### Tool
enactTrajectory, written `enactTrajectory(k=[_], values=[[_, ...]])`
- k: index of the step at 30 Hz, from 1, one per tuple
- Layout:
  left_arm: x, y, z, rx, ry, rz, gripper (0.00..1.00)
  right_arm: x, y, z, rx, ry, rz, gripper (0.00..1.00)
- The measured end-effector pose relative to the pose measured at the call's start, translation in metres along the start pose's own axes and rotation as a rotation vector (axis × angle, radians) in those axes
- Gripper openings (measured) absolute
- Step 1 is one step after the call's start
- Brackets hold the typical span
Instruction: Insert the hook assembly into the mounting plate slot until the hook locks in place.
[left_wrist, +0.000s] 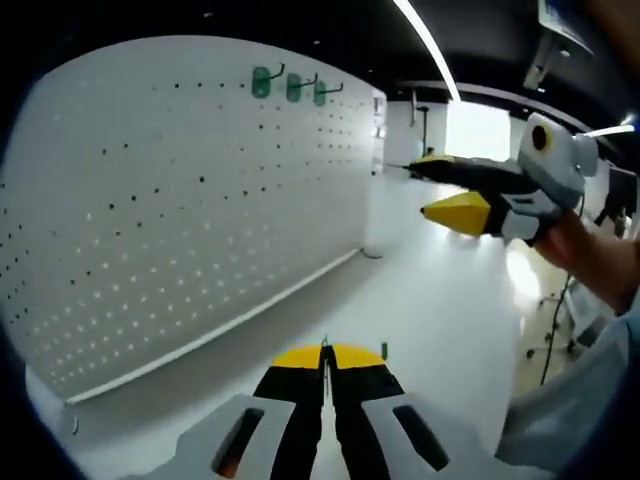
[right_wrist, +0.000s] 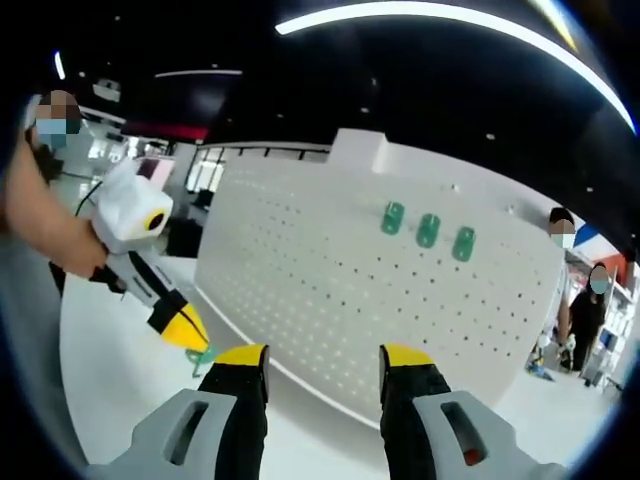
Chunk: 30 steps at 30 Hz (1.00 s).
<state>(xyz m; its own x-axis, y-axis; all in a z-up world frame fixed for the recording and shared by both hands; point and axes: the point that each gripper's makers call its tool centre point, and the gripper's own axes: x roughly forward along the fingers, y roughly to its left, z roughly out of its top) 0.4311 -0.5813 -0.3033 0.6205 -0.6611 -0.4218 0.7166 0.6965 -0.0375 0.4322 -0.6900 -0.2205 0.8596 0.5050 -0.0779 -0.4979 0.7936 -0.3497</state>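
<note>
Your left claw (left_wrist: 327, 372) is pinched shut on a small green hook (left_wrist: 383, 351), barely visible at its tips, held low before the white pegboard (left_wrist: 190, 210); your right claw (right_wrist: 323, 372) hangs open and empty. Bring the hook squarely to a free hole row below the three green hooks (right_wrist: 428, 229) already mounted, then press until it seats. Bystanders (right_wrist: 585, 310) stand beyond the pegboard's far end; the white counter (left_wrist: 440, 300) seems unobstructed.

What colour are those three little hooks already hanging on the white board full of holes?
Green, all three hooks, on the white pegboard; clearest in the right gripper view.
</note>
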Motion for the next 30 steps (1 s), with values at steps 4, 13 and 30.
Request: enactTrajectory(k=[4,13,30], values=[[-0.005,0.002,0.009,-0.017,-0.04,0.007,0.02,0.004,0.008,0.003,-0.004,0.0,0.021,0.44],[-0.017,0.003,0.03,-0.054,-0.133,0.015,0.02,0.01,0.024,0.011,-0.001,-0.003,0.061,0.43],[-0.025,0.003,0.049,-0.141,-0.224,0.01,0.02,0.016,0.048,0.014,0.081,0.003,0.123,0.38]])
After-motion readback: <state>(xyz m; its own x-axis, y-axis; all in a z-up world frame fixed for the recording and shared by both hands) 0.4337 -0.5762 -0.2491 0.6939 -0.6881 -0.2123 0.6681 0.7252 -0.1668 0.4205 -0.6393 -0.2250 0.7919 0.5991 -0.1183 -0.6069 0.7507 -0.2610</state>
